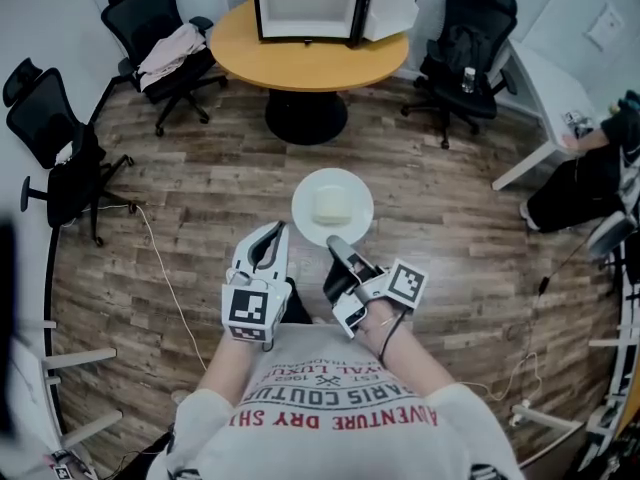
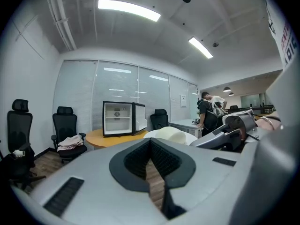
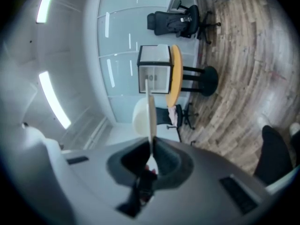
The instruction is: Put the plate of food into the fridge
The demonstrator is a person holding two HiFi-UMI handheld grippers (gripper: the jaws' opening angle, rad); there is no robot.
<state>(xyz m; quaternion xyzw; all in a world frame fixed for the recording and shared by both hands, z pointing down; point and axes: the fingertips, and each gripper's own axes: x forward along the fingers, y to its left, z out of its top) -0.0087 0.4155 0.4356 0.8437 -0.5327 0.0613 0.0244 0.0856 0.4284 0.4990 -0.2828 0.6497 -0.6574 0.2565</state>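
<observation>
White, stiff and probably breakable, the plate (image 1: 303, 213) has to stay level or the pale block of food (image 1: 331, 204) may slide, and its rim is the only handle. My right tool (image 1: 338, 250) is clamped on the near rim and holds the plate over the wooden floor (image 1: 200, 188), well short of the open fridge (image 1: 305, 3) on the round table (image 1: 310, 60). My left tool (image 1: 272, 234) is closed and empty.

Both arms are held fwd at waist height. L gripper (image 1: 272, 232) is held approx. level, jaw tips set together, nothing gripped. R gripper (image 1: 336, 244) is turned on its side, jaws closed on rim of plate (image 1: 306, 190).
</observation>
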